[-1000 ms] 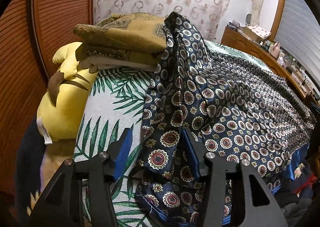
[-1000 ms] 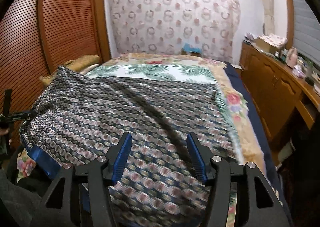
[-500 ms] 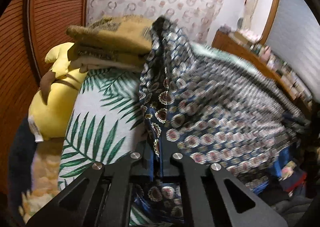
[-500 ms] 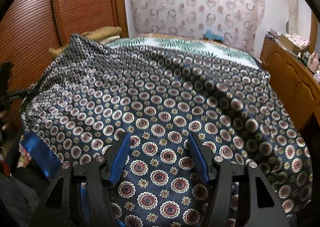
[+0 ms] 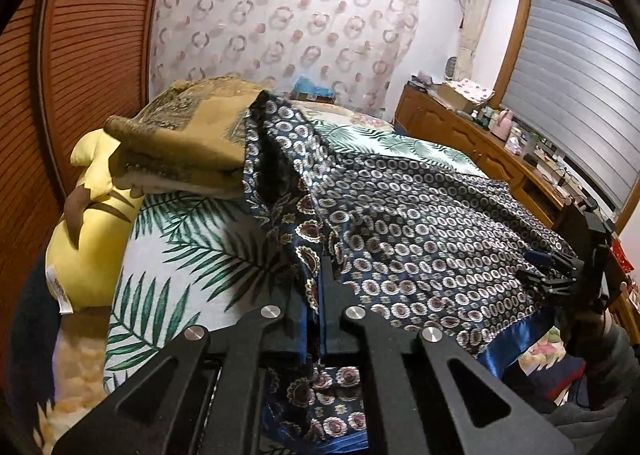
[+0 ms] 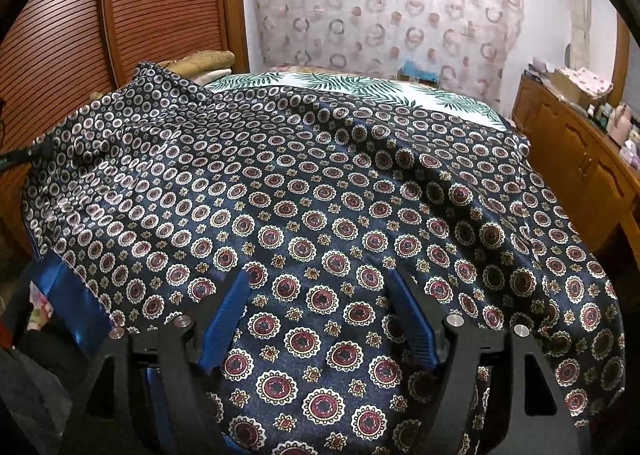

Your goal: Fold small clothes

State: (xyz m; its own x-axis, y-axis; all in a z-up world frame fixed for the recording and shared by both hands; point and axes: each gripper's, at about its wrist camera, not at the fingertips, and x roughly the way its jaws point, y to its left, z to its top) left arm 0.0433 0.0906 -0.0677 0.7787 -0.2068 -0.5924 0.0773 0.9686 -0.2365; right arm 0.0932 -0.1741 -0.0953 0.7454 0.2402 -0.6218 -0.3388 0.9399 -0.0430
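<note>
Bed [image 5: 168,255] under patterned scarf [image 6: 320,215]

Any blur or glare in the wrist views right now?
Left wrist: navy medallion-print satin cloth smeared by motion blur mid-frame, black fisheye vignette at the corners. Right wrist: same cloth crisp near the lens, streaked at its left edge; soft sheen on its blue satin border, no hard glare.

We could read no text in either view. A white tag [image 5: 61,287] hung on the yellow plush toy [image 5: 94,215] with small print too blurred to make out, and nothing else bore legible lettering.
</note>
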